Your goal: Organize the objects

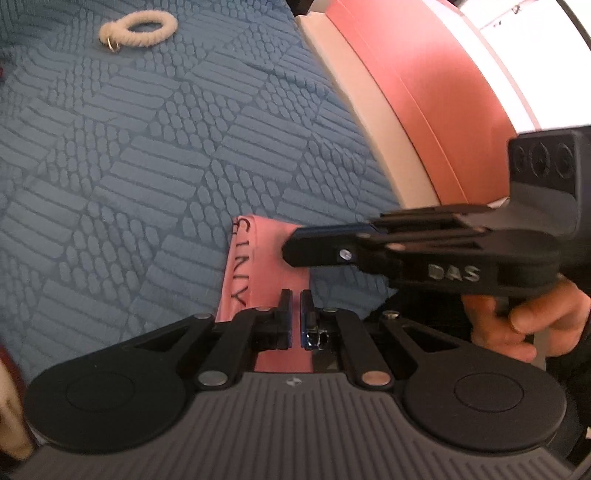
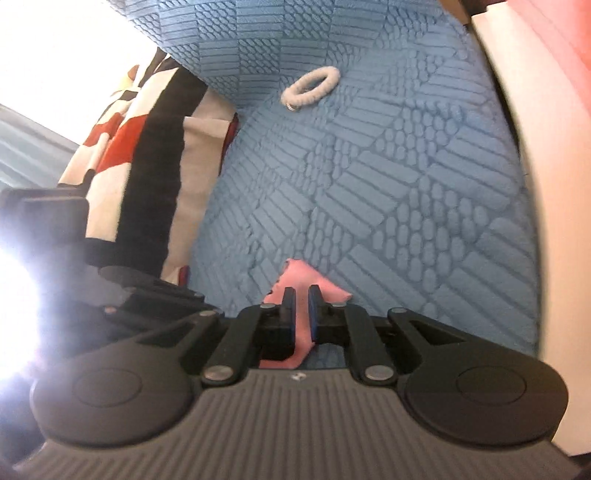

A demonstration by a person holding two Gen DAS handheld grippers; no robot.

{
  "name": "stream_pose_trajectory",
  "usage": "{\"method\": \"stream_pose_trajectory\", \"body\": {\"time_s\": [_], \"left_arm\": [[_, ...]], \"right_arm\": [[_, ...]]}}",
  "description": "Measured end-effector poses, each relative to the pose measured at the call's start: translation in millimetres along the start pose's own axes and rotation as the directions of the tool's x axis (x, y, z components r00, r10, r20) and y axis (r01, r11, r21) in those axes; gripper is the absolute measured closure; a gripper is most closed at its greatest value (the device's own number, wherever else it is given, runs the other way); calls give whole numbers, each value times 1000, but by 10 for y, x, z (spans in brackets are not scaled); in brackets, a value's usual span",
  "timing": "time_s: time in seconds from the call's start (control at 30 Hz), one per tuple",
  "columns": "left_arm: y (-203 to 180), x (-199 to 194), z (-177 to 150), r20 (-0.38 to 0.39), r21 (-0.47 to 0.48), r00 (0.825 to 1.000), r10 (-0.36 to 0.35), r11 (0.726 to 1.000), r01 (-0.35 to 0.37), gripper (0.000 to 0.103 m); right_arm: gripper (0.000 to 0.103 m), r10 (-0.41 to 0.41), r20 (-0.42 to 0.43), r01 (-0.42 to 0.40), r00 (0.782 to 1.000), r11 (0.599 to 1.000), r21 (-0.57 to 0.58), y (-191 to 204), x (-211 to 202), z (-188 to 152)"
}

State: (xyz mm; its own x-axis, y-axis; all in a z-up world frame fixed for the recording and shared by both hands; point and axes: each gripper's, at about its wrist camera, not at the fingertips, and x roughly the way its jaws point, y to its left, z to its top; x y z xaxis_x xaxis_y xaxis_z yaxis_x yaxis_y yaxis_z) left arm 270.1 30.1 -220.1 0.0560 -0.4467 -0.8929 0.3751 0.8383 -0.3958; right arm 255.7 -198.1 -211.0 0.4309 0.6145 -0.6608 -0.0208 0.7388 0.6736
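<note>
A pink cloth [image 1: 267, 236] with dark lettering along one edge lies on the blue textured bedspread [image 1: 129, 166]. My left gripper [image 1: 295, 295] is shut on its near part, and the fabric runs up between the pads. My right gripper [image 1: 291, 251] comes in from the right, held by a person's hand [image 1: 524, 317], its tip on the cloth's far part. In the right wrist view the right gripper [image 2: 301, 291] is shut on a bunched fold of the pink cloth [image 2: 295, 269]. A white scrunchie [image 1: 110, 34] with a small metal ring lies further off on the bedspread [image 2: 406, 184].
A coral and cream padded edge [image 1: 424, 92] borders the bedspread on the right. A red, white and black patterned fabric [image 2: 147, 147] hangs at the bed's left side. The scrunchie [image 2: 332, 78] lies well beyond the cloth. Strong glare washes out the left of the right wrist view.
</note>
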Motion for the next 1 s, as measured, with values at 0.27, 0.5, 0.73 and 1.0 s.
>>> {"method": "stream_pose_trajectory", "body": {"time_s": [0.27, 0.5, 0.73, 1.0], "left_arm": [[-251, -141, -348, 2, 113, 987, 162, 980, -162, 97], [-280, -66, -514, 44, 84, 978, 203, 975, -206, 97], [-90, -136, -557, 87, -46, 985, 151, 988, -147, 97], [46, -158, -544, 102, -125, 986, 135, 985, -122, 97]], "right_arm": [[99, -19, 4, 19, 1000, 1000, 14, 12, 3, 6], [73, -39, 55, 35, 998, 997, 66, -107, -61, 126], [70, 21, 1, -21, 1000, 998, 59, -135, 103, 193], [71, 43, -42, -39, 998, 994, 98, -143, 153, 220]]}}
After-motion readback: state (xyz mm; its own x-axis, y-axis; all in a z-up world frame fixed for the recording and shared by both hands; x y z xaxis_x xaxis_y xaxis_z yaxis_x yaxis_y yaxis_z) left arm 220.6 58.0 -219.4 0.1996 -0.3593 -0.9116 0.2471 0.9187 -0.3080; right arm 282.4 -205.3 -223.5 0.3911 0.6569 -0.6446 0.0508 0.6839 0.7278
